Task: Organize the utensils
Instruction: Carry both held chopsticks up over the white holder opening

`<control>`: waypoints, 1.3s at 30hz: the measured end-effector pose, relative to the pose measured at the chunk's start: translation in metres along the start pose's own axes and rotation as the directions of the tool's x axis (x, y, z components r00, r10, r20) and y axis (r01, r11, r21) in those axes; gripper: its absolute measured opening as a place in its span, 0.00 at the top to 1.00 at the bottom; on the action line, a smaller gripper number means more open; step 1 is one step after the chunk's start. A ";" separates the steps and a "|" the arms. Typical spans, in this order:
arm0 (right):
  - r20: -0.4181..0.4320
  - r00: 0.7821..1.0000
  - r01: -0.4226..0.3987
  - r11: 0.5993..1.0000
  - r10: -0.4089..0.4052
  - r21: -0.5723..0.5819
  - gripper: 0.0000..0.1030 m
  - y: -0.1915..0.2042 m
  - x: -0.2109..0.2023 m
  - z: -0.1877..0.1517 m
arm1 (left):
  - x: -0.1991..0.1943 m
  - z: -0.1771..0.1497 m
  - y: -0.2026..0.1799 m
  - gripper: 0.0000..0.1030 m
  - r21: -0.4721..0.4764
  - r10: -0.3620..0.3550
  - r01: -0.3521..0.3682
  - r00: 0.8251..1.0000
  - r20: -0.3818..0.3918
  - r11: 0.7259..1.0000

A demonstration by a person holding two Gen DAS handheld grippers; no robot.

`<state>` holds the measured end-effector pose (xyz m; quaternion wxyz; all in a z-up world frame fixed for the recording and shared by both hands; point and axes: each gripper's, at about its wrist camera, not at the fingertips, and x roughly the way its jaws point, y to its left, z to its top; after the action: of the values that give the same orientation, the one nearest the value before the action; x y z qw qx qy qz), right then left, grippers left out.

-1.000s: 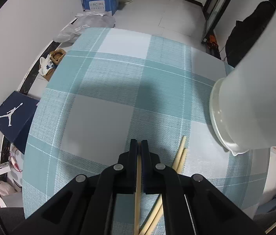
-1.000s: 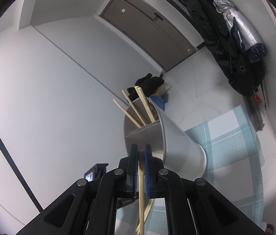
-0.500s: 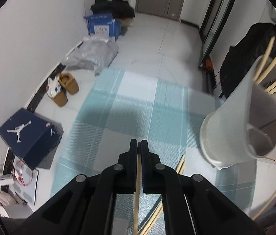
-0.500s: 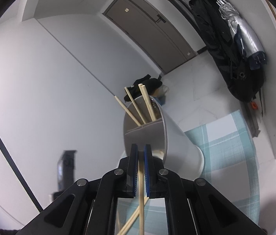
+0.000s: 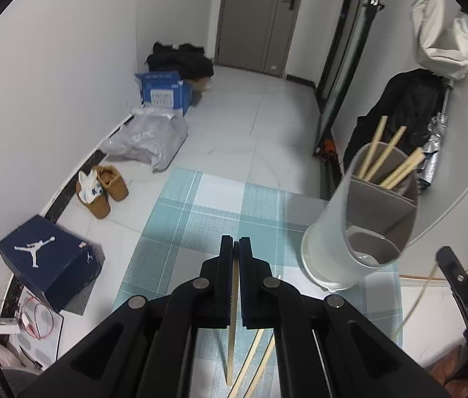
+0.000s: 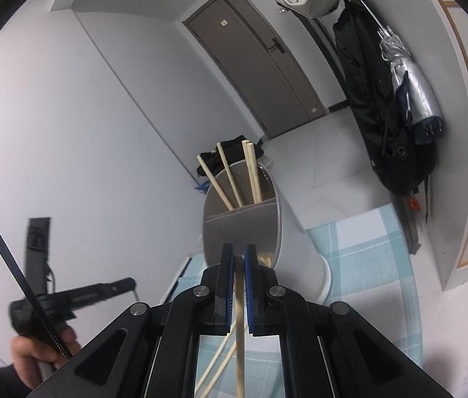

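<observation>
My left gripper (image 5: 235,242) is shut on a single wooden chopstick (image 5: 230,338), held above the teal plaid tablecloth (image 5: 194,219). Two more chopsticks (image 5: 256,358) lie on the cloth beneath it. To its right stands the white divided holder (image 5: 330,232), with several chopsticks (image 5: 387,161) in its far compartment. My right gripper (image 6: 238,251), with blue pads, is shut on another chopstick (image 6: 240,338) just before the holder (image 6: 287,232), near its rim. In the right wrist view, the left gripper (image 6: 101,290) shows at the left, with a hand (image 6: 31,358) on it.
The table's edges fall off to a tiled floor. On the floor are a dark shoebox (image 5: 48,258), tan shoes (image 5: 104,189), a grey bag (image 5: 147,139) and a blue carton (image 5: 164,91). Dark coats (image 6: 383,106) hang on the right wall, past the holder.
The left gripper has risen and tipped up with its chopstick, so the holder's open top now shows. The left gripper has come into the right wrist view. The right gripper rolled slightly.
</observation>
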<state>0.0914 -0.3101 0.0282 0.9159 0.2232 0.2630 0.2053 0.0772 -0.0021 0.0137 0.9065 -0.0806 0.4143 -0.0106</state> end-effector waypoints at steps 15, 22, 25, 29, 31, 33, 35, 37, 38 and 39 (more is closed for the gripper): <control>0.033 0.998 0.051 0.989 -0.047 -0.138 0.95 0.029 -0.012 -0.012 | -0.031 -0.011 -0.001 1.00 0.074 -0.024 0.019 0.997 0.071 0.997; 0.047 0.997 0.067 0.985 -0.060 -0.161 0.95 0.038 -0.020 -0.014 | -0.047 -0.017 -0.001 1.00 0.103 -0.050 0.040 0.994 0.095 0.994; 0.054 0.997 0.068 0.985 -0.061 -0.161 0.95 0.041 -0.024 -0.012 | -0.054 -0.017 0.000 1.00 0.111 -0.065 0.053 0.992 0.106 0.992; 0.070 0.996 0.067 0.985 -0.056 -0.159 0.95 0.046 -0.031 -0.008 | -0.063 -0.017 -0.002 1.00 0.125 -0.081 0.065 0.989 0.122 0.990; 0.083 0.995 0.067 0.985 -0.054 -0.158 0.95 0.049 -0.034 -0.004 | -0.069 -0.016 -0.003 1.00 0.134 -0.091 0.073 0.987 0.132 0.988; 0.100 0.994 0.066 0.985 -0.051 -0.161 0.95 0.053 -0.038 0.002 | -0.076 -0.014 -0.004 1.00 0.143 -0.106 0.085 0.984 0.143 0.986; 0.119 0.992 0.066 0.983 -0.046 -0.172 0.95 0.057 -0.042 0.007 | -0.081 -0.010 -0.006 1.00 0.145 -0.123 0.102 0.981 0.150 0.984; 0.140 0.989 0.066 0.980 -0.040 -0.186 0.95 0.063 -0.047 0.014 | -0.087 -0.005 -0.008 1.00 0.147 -0.133 0.111 0.979 0.157 0.983; 0.148 0.988 0.065 0.979 -0.037 -0.191 0.95 0.064 -0.048 0.017 | -0.089 -0.003 -0.009 1.00 0.149 -0.134 0.110 0.978 0.161 0.983; 0.159 0.987 0.065 0.978 -0.033 -0.199 0.95 0.067 -0.050 0.021 | -0.092 -0.001 -0.011 1.00 0.155 -0.139 0.114 0.977 0.163 0.981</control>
<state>0.0473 -0.2860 0.0978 0.9564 0.1371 0.1741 0.1904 0.0169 -0.0049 0.0834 0.9400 -0.0414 0.3261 -0.0913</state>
